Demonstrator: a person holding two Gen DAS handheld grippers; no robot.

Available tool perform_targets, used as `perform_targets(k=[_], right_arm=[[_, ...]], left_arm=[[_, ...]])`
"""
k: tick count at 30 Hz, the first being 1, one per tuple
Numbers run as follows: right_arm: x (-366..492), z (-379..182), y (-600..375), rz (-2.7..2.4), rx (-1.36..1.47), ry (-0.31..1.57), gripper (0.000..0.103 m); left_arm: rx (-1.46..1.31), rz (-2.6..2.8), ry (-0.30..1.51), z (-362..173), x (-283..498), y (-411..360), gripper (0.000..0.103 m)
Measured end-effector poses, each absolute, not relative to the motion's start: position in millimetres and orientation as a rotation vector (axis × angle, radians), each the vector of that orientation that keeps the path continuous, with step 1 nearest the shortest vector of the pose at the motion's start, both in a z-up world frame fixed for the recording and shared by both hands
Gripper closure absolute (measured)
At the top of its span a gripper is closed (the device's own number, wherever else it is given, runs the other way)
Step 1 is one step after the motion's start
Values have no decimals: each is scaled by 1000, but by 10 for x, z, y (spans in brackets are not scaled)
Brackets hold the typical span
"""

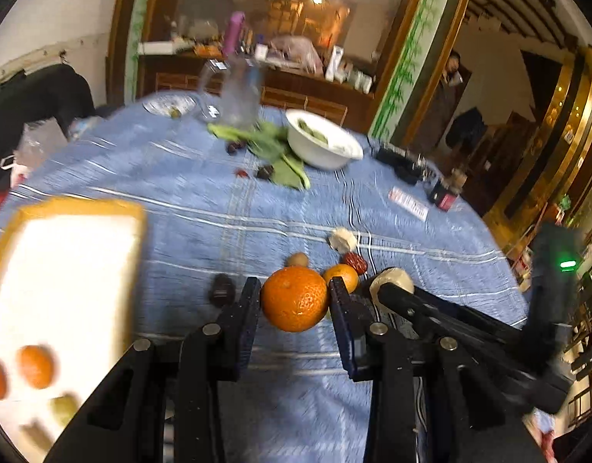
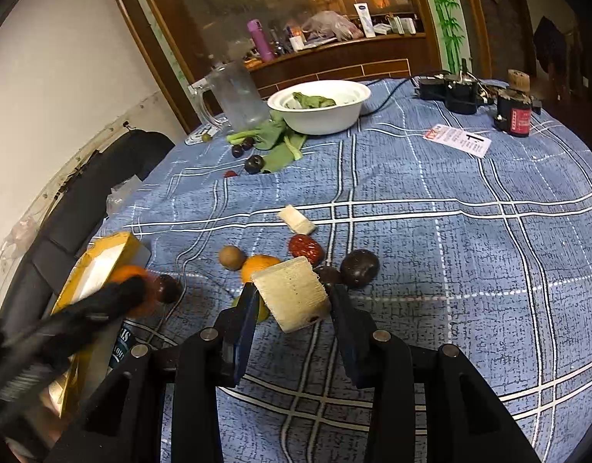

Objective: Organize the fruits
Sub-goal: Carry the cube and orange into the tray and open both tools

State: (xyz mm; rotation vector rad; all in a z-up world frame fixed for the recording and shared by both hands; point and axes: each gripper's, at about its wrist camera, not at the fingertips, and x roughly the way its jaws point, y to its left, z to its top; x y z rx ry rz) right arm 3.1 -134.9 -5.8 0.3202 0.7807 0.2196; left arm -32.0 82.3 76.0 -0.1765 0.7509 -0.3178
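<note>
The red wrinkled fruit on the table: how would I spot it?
Start at the white bowl on the blue checked tablecloth and come toward the cluster of fruit near the grippers. The red date lies there, just below a pale block. It is the only bright red, wrinkled, oval piece; its neighbours are orange, tan or dark purple.

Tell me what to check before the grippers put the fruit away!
1. Left gripper shut on the big round orange: ok.
2. Right gripper shut on the pale cut sugarcane chunk: ok.
3. White tray with yellow rim has free space: ok.
4. Grippers apart from each other: not ok, close together.
5. Orange lifted off the blue checked tablecloth: cannot tell.
</note>
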Motion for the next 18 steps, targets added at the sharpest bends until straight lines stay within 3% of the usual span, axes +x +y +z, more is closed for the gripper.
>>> perform_targets(k=[9, 18], right_arm=[[-169, 155, -1002, 240, 207, 698, 62], [-333, 574, 368, 527, 51, 714, 61]], left_arm=[[-164, -58, 649, 1268, -660, 2168, 68], [-178, 49, 778, 844, -265, 2797, 68]])
